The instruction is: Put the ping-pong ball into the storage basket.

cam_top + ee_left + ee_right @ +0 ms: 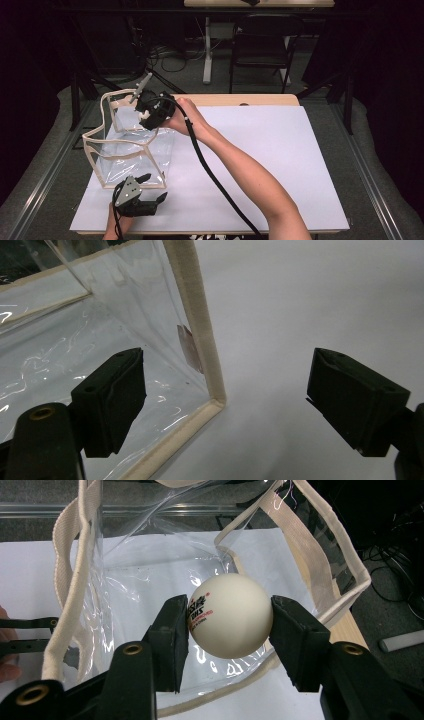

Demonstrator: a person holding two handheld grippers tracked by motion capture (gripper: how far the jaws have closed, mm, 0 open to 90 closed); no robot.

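I hold a white table-tennis ball point(231, 615) clamped between the jaws of my right gripper point(231, 630), one pad on each side of it, its red and black print turned toward the left pad. What matters now is what lies under the ball: in the right gripper view it hangs above the open mouth of the clear plastic bag point(131, 150), with the bag's floor and the white sheet point(260, 165) showing through beneath it. In the high view my right gripper point(150, 107) sits over the bag's far right corner, so I judge the ball is close to that side of the cream-trimmed rim point(320, 545) and not over the middle of the mouth; the rim sags and waves, and its right edge runs just beside my right pad. There is more open room toward the left and near parts of the mouth. My left gripper point(150, 192) rests low at the bag's near right corner, its jaws wide apart and gripping nothing; in the left gripper view the trimmed corner edge point(200, 340) stands between the pads without touching either. The right hand is plainly the one to finish the drop, and the left is placed to steady the corner. To the right the table point(280, 100) lies open.
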